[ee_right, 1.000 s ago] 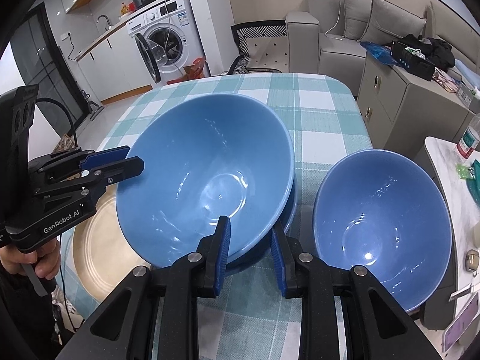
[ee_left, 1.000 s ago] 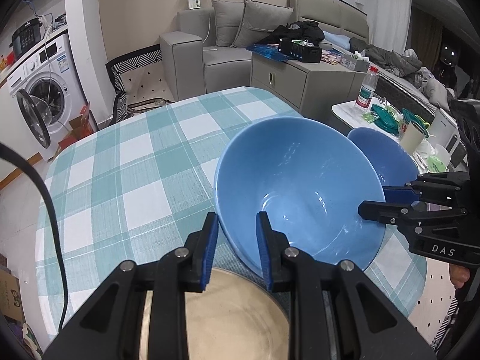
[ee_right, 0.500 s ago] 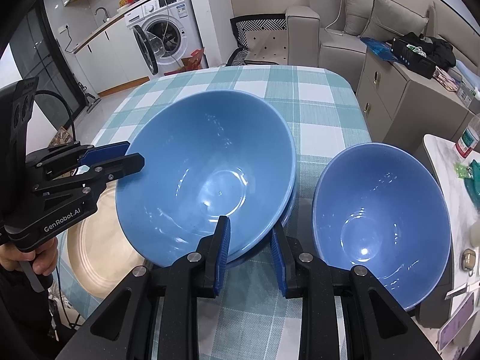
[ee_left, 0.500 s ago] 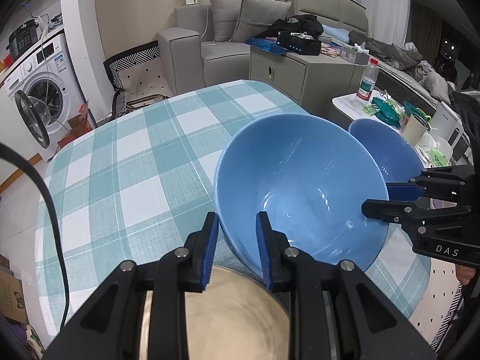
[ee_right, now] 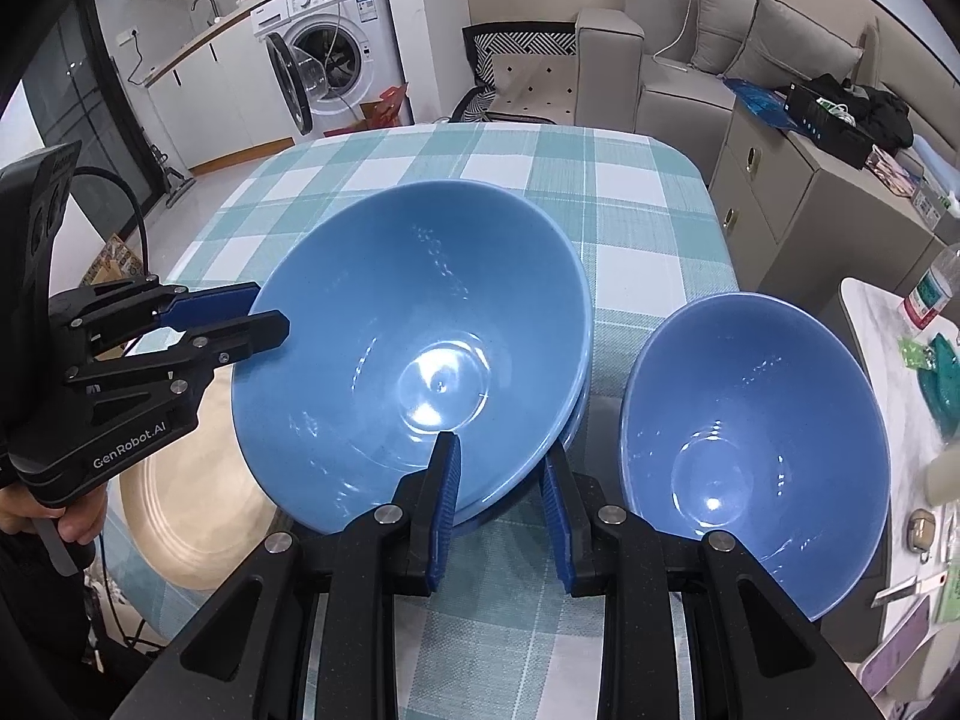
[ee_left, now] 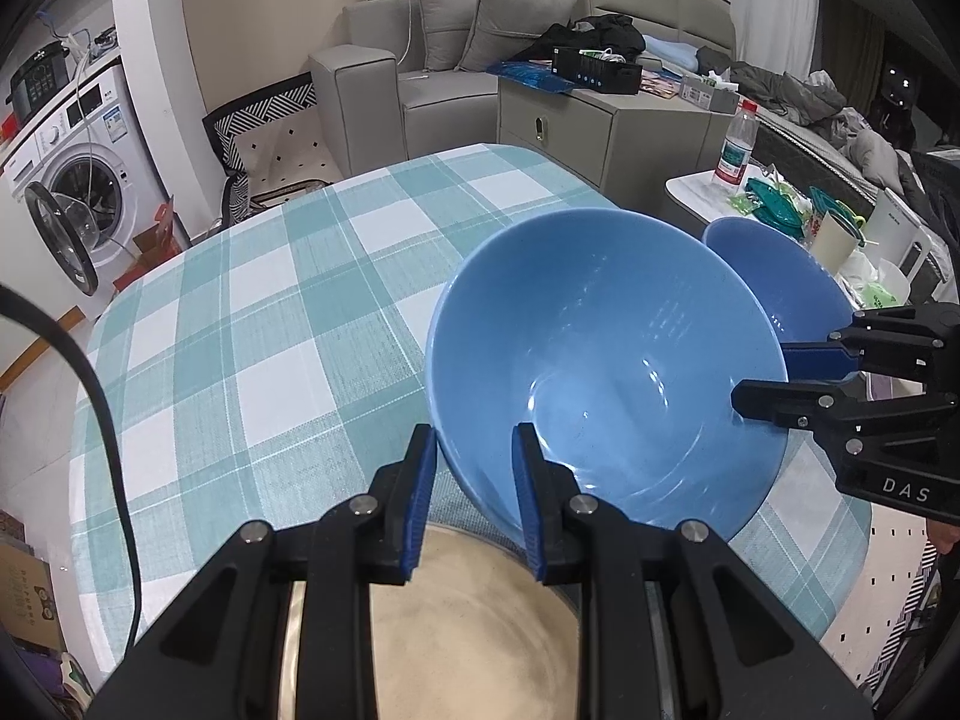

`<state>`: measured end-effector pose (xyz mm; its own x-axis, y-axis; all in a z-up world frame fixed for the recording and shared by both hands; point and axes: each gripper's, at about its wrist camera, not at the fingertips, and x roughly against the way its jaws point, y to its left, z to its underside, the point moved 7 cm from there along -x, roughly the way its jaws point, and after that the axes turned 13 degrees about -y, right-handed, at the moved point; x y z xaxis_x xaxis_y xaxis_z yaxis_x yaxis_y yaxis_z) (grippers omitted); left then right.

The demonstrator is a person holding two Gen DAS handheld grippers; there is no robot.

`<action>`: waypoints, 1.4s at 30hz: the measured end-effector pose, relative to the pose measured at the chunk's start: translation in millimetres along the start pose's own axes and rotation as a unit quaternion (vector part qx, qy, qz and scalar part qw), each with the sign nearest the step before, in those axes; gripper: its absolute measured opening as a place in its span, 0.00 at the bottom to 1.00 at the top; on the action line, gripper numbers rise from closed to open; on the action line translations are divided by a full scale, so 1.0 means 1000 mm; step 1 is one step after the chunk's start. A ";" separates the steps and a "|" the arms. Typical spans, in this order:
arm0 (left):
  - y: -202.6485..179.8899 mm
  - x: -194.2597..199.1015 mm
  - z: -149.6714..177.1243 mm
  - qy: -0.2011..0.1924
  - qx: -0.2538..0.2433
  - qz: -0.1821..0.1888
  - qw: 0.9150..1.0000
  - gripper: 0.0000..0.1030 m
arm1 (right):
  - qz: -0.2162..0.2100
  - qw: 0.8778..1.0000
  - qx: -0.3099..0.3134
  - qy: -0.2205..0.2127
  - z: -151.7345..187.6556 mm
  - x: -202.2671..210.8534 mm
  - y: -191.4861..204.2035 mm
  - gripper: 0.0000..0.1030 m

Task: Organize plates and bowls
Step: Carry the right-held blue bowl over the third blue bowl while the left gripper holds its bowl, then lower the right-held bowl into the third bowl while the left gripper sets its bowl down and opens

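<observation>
Bench (ee_left: 252,324) w/ teal-and-white check cloth carries everything. Behind it: grey sofa (ee_left: 420,60), washing machine (ee_right: 327,54) w/ door swung open, grey cabinet (ee_left: 600,120).

Big blue bowl (ee_right: 414,360) sits mid-bench, tilted toward the left side. In right wrist view a second blue rim shows just under its right edge, so it's nested in another bowl; can't tell how many below. It partly overlaps the tan plate (ee_right: 192,516).

Small blue bowl (ee_right: 756,444) stands just beside the big one on the right, near bench edge, not touching as far as I can see.

Tan plate lies flat at the left-near corner, right under the left tool in left wrist view (ee_left: 480,630).

Left gripper (ee_left: 471,498): fingers straddle the big bowl's near rim, one pad inside, one outside, a gap showing on the outer side. Can't tell if they're biting or only around it.

Right gripper (ee_right: 501,510): fingers straddle the opposite rim of the same bowl, gap visible on the right pad. Can't tell grip either.

Water bottle (ee_left: 735,144) on the side table, well apart.
</observation>
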<state>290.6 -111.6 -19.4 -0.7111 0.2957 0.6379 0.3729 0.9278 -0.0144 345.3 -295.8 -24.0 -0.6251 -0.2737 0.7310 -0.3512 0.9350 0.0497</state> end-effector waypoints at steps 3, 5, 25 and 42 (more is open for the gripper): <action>-0.001 0.000 0.001 0.004 -0.003 -0.001 1.000 0.23 | 0.005 1.000 0.007 0.004 0.000 -0.001 0.001 0.27; -0.002 -0.001 0.002 0.007 -0.006 -0.002 1.000 0.23 | 0.007 1.000 0.009 0.007 0.000 -0.001 0.001 0.27; -0.018 0.006 -0.002 -0.002 -0.022 0.044 0.999 0.46 | 0.005 1.000 0.015 0.000 -0.003 0.003 0.001 0.39; -0.030 0.014 -0.017 -0.014 -0.025 0.050 0.998 0.54 | -0.004 0.998 -0.009 -0.066 -0.014 0.040 -0.010 0.85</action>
<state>279.7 -138.9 2.7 -0.6858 0.3927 0.6127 0.4715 0.8811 -0.0370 334.0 -313.1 14.1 -0.7093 -0.3068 0.6346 -0.3447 0.9363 0.0674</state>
